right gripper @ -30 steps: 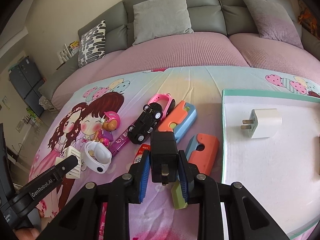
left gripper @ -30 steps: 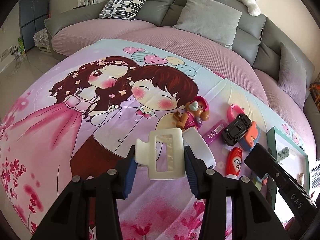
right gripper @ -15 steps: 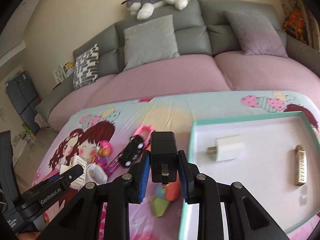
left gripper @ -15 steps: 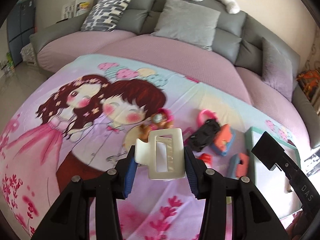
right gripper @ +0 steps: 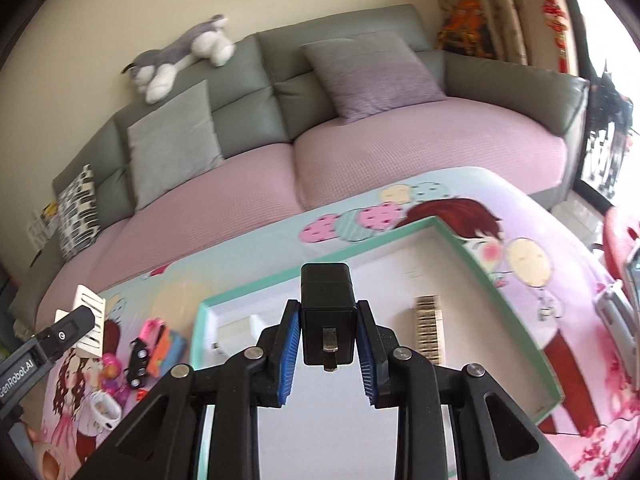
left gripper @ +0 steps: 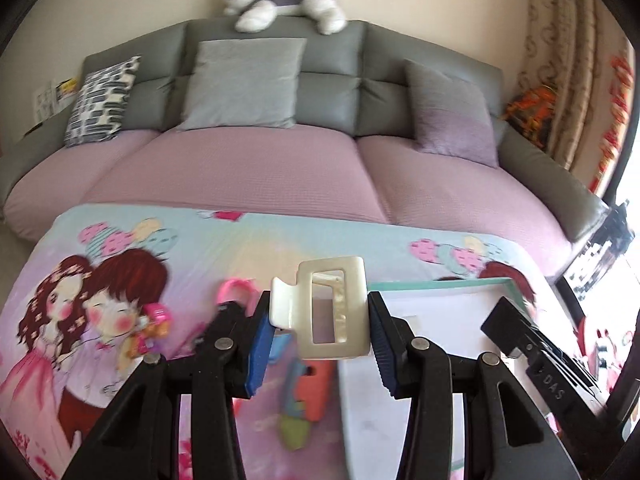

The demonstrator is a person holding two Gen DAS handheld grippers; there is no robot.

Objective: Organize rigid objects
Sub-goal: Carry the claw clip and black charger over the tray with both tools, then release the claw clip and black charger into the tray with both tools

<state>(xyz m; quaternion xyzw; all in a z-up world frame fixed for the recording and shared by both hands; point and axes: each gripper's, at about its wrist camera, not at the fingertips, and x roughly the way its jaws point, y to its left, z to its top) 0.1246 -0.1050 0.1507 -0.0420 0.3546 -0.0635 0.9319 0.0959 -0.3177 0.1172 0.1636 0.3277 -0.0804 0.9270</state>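
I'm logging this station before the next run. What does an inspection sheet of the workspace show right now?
Surface: cartoon-print cloth over the table.
Job's things: cream hair clip and black charger each held; tray holds a white charger and a gold bar.
Clutter: toy car, orange and blue items, pink toys left of the tray.
Grippers: left claw and right claw both shut on loads.
Cables: nothing seen.
Surroundings: grey sofa, plush dog.

tray (right gripper: 516, 312): on cloth (right gripper: 256, 264) | comb (right gripper: 430, 330), white charger (right gripper: 240, 330): in tray | toy car (right gripper: 138, 356): left of tray | sofa (right gripper: 400, 152): behind tray
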